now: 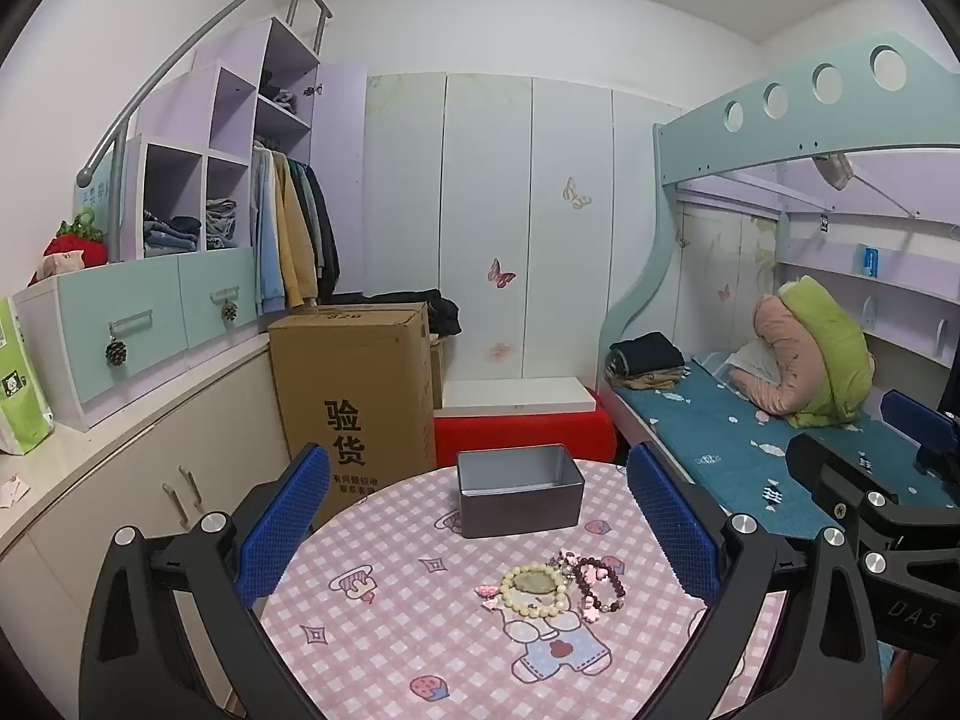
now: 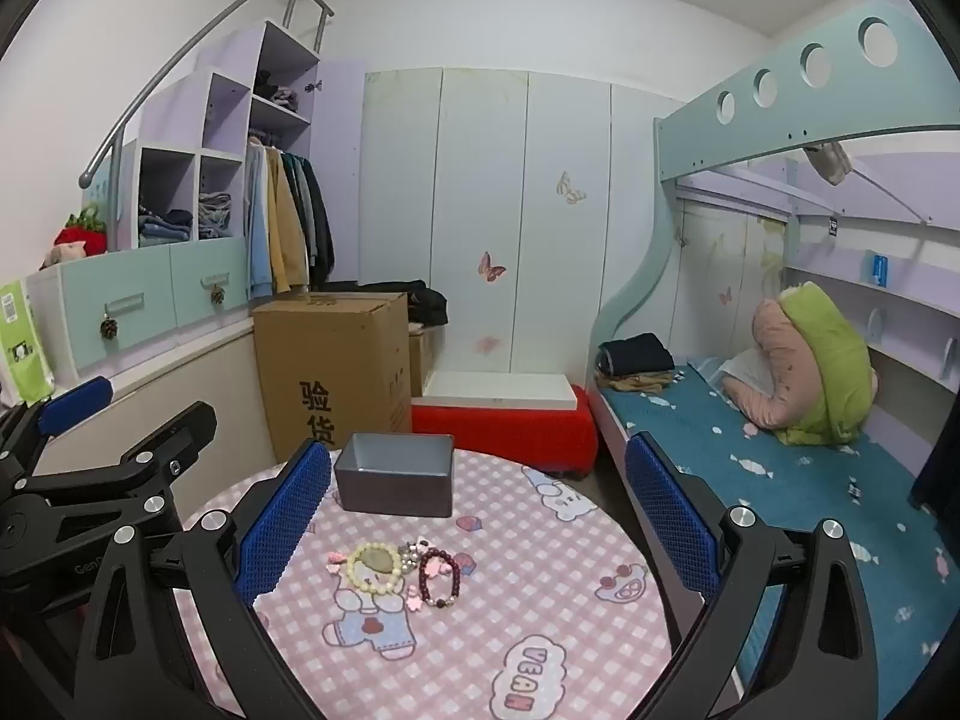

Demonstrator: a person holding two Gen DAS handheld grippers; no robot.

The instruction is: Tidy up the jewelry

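A small pile of jewelry lies on the round pink checked table (image 1: 390, 648): a cream bead bracelet (image 1: 535, 591) and a dark red bead bracelet (image 1: 600, 585), with small pink charms beside them. An open, empty grey tin box (image 1: 519, 489) stands behind them near the table's far edge. My left gripper (image 1: 477, 531) is open and empty, hovering above the table in front of the pile. In the right wrist view the cream bracelet (image 2: 375, 567), red bracelet (image 2: 441, 577) and tin (image 2: 394, 475) show again. My right gripper (image 2: 477, 531) is open and empty above the table.
A tall cardboard box (image 1: 354, 396) and a red stool with a white board (image 1: 522, 426) stand beyond the table. A bunk bed (image 1: 750, 438) with folded clothes and a pillow is at the right. A counter with drawers (image 1: 120, 330) runs along the left.
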